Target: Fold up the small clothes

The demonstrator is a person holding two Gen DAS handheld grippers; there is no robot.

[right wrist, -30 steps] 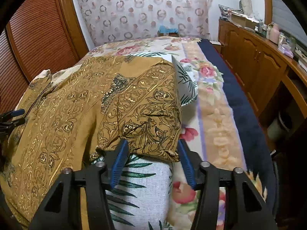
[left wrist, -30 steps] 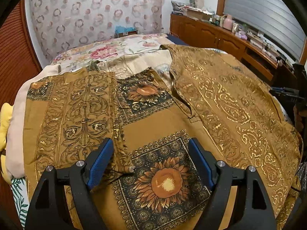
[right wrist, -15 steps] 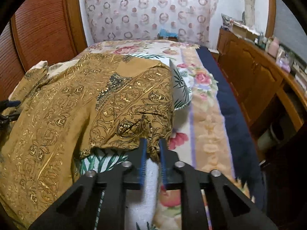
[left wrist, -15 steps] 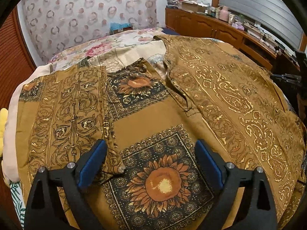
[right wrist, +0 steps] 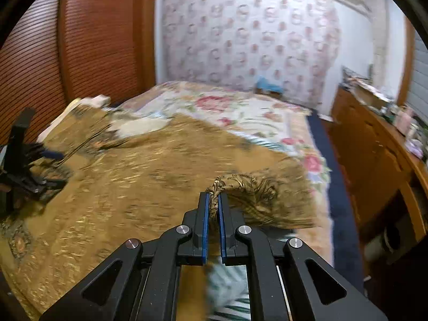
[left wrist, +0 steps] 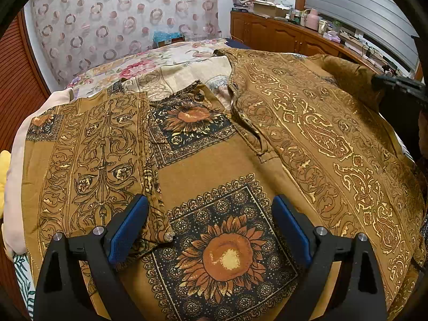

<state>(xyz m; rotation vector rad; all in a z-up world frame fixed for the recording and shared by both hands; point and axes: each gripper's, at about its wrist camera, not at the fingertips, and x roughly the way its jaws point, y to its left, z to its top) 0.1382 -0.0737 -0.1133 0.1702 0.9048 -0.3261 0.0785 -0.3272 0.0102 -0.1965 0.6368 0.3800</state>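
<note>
A brown shirt with gold paisley and sunflower squares (left wrist: 214,165) lies spread on the bed. My left gripper (left wrist: 211,224) is open low over its front, straddling a sunflower square and the corner of the folded placket. My right gripper (right wrist: 213,208) is shut on the shirt's sleeve edge (right wrist: 240,187) and holds it lifted above the bed; this view is blurred. The right gripper also shows at the right edge of the left wrist view (left wrist: 398,85). The left gripper shows at the left of the right wrist view (right wrist: 24,160).
The bed has a floral cover (right wrist: 240,107). A wooden slatted wardrobe (right wrist: 53,53) stands on the left. A wooden cabinet (left wrist: 281,34) with clutter on top runs along the right. A patterned curtain (left wrist: 120,21) hangs behind the bed.
My right gripper closed on the sleeve edge and lifted it up and leftward over the shirt. My left gripper stayed open and shifted slightly forward over the shirt front.
</note>
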